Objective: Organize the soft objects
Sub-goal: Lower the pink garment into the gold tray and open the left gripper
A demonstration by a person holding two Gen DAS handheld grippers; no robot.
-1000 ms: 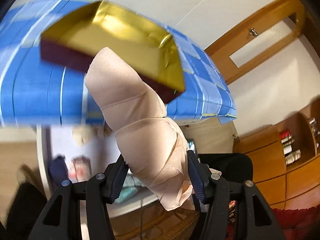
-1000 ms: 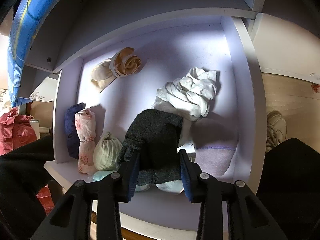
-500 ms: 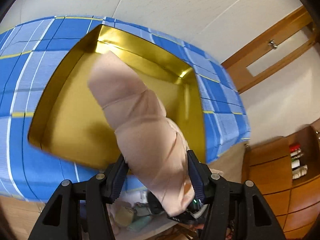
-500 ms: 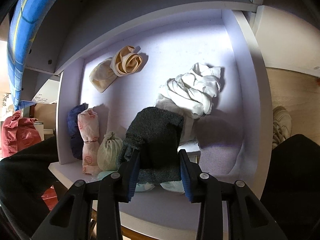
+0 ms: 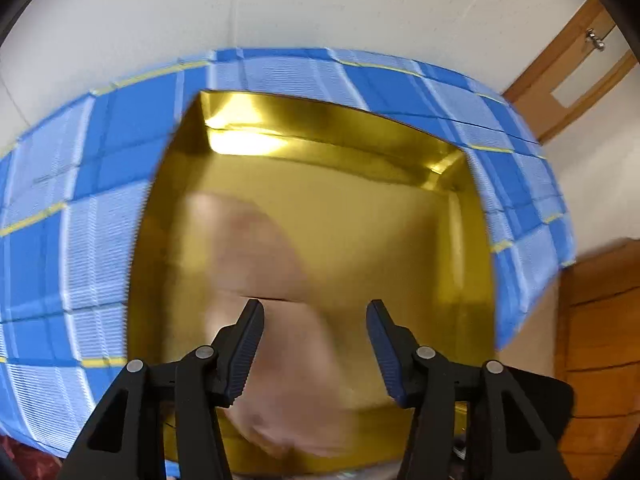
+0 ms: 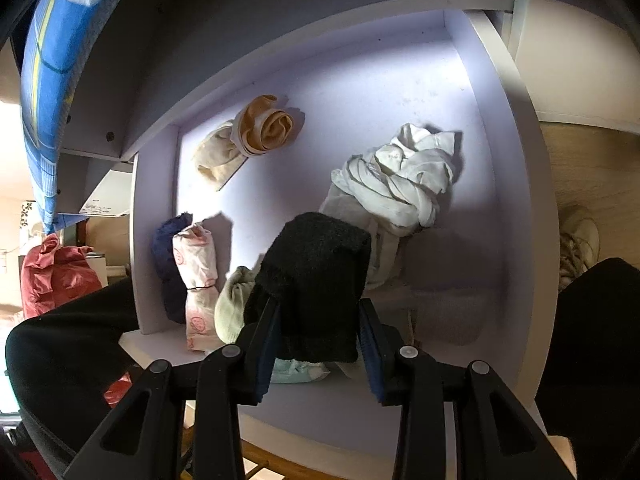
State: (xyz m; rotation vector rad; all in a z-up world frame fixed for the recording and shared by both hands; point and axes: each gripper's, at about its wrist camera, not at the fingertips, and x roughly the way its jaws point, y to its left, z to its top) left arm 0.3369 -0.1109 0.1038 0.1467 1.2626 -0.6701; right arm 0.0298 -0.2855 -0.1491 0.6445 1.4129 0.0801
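Gold box fills the left wrist view, resting on a blue checked cloth. Inside it, blurred, lies the peach roll; the left gripper hangs above, jaws closing with a gap showing at its right pad. Over the pale drawer, the right gripper is clamped on a black sock bundle, near a white crumpled cloth.
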